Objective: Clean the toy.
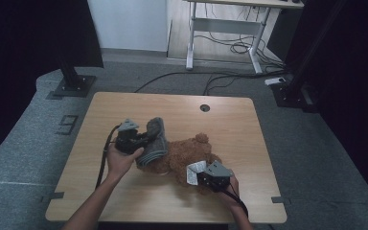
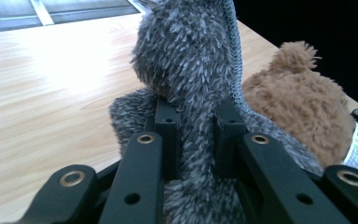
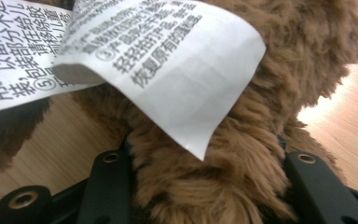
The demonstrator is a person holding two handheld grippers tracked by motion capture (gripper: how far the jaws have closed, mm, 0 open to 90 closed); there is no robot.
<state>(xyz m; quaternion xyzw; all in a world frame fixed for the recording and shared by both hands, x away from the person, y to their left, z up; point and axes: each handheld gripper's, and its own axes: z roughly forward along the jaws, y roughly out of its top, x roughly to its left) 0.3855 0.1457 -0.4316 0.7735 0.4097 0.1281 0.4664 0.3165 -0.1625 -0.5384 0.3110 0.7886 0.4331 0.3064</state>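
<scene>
A brown plush bear (image 1: 184, 155) lies in the middle of the wooden table (image 1: 124, 191). A fuzzy grey knitted cloth (image 1: 154, 141) rests over its left side. My left gripper (image 1: 141, 140) is shut on that grey cloth (image 2: 186, 70), which bunches up between the black jaws, with the bear (image 2: 303, 112) behind it. My right gripper (image 1: 199, 178) is shut on a brown furry limb of the bear (image 3: 205, 186) at the bear's near right side. A white paper tag (image 3: 168, 60) with printed characters hangs off the bear above the jaws, and it shows as a white tag (image 1: 194, 171) from above.
The table has a round cable hole (image 1: 205, 108) near its far edge. Bare wood lies to the left (image 2: 42, 93) and along the near edge. Beyond the table are grey carpet, black stand bases and a desk frame with cables (image 1: 230, 43).
</scene>
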